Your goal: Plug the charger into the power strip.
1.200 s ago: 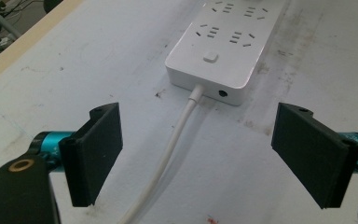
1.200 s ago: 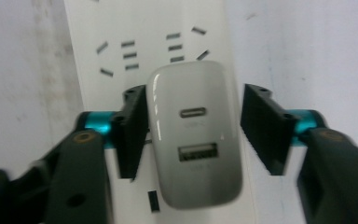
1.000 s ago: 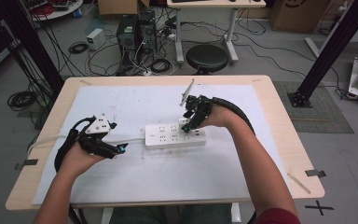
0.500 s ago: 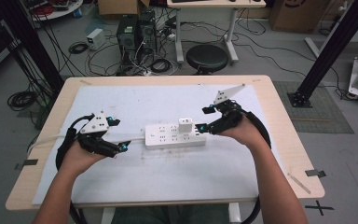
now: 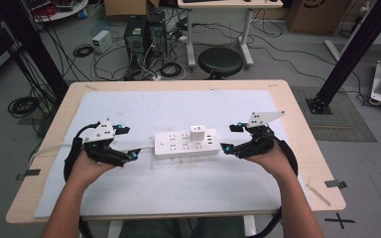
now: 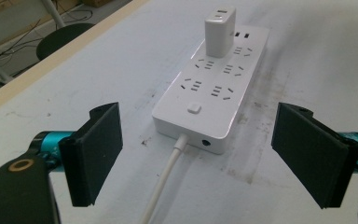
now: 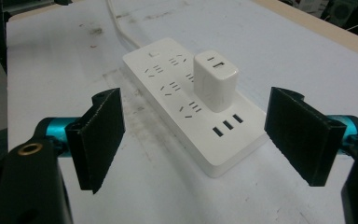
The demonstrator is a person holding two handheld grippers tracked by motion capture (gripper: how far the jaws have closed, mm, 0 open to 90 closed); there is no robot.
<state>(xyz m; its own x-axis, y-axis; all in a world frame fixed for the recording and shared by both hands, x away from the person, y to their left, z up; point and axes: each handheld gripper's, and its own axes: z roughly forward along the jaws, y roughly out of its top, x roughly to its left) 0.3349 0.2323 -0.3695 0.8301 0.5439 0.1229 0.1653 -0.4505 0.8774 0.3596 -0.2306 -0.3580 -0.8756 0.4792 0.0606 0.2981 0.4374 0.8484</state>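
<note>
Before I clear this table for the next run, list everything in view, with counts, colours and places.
power strip: 1, white, mid-table between the grippers
charger: 1, white, plugged upright into the strip
cord: 1, white, leaving the strip's switch end
mat: 1, pale blue-white, covering the table
table: 1, light wood
stool: 1, black, on the floor beyond
left gripper: 1, black, open, left of the strip
right gripper: 1, black, open, right of the strip
</note>
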